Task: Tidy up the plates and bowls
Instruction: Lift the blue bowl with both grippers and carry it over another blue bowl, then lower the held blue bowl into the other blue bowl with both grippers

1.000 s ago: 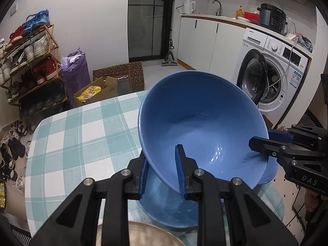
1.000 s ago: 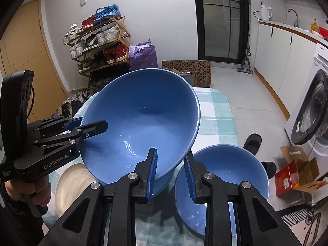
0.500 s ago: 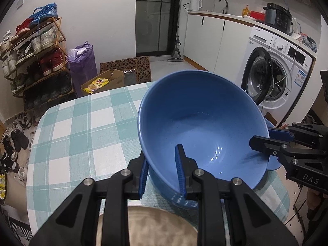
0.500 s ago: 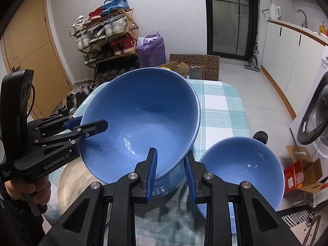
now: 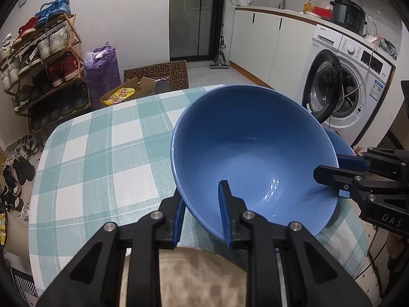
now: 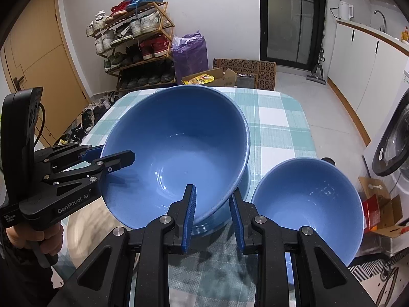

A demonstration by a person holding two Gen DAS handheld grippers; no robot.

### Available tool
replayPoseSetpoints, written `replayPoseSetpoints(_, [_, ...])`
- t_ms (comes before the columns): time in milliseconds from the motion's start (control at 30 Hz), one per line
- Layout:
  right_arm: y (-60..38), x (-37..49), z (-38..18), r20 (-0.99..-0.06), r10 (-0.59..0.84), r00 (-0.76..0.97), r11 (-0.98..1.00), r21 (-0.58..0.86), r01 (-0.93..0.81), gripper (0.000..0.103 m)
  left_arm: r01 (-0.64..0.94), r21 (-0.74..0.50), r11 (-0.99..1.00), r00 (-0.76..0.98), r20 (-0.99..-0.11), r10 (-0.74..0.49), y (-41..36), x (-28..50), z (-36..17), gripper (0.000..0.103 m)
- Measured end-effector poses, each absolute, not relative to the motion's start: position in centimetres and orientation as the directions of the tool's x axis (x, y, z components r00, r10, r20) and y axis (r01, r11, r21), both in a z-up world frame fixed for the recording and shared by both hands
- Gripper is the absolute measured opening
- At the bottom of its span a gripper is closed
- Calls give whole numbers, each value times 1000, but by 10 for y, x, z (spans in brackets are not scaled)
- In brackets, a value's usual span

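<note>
Surface: the surface (image 5: 102, 158) wore a cloth of green and white squares, and all the dishes were on it or over it.
Big blue bowl: the big blue bowl (image 5: 245, 153) was tipped on its side over the middle of the surface, its open side facing both cameras.
Under the big bowl: the rim of another blue bowl (image 6: 219, 222) showed just below it, sitting on the cloth.
Small blue bowl: the small blue bowl (image 6: 309, 204) sat upright on the cloth, just beside the big one, near the edge by the washing machine (image 5: 352, 81).
Tan plate: the tan plate (image 5: 199, 276) lay flat at the near edge, right under the left hand-held gripper.
Left hand-held gripper: the left hand-held gripper (image 5: 202, 212) was pinched tight on the rim of the big blue bowl, one finger inside and one outside.
Right hand-held gripper: the right hand-held gripper (image 6: 212, 215) was pinched on another part of the same rim, the same way.
Hand: a hand (image 6: 35, 238) held the handle of the left one.
</note>
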State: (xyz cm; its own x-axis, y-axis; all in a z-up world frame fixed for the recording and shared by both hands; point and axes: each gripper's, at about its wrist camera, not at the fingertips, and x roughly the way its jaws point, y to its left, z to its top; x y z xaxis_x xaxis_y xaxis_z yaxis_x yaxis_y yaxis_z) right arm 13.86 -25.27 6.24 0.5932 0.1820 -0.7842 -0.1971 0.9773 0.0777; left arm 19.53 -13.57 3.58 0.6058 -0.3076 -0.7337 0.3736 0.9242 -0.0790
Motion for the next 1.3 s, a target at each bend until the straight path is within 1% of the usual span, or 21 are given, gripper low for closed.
replayPoseSetpoints(800, [-247, 153, 36, -828, 153, 540, 981, 59, -187, 27, 376, -53, 925, 578, -767, -279, -143, 202, 16, 23])
replayPoseSetpoints(1300, [-241, 153, 29, -842, 131, 523, 980, 32, -194, 28, 384, 32, 923, 586, -781, -217, -151, 197, 11, 24])
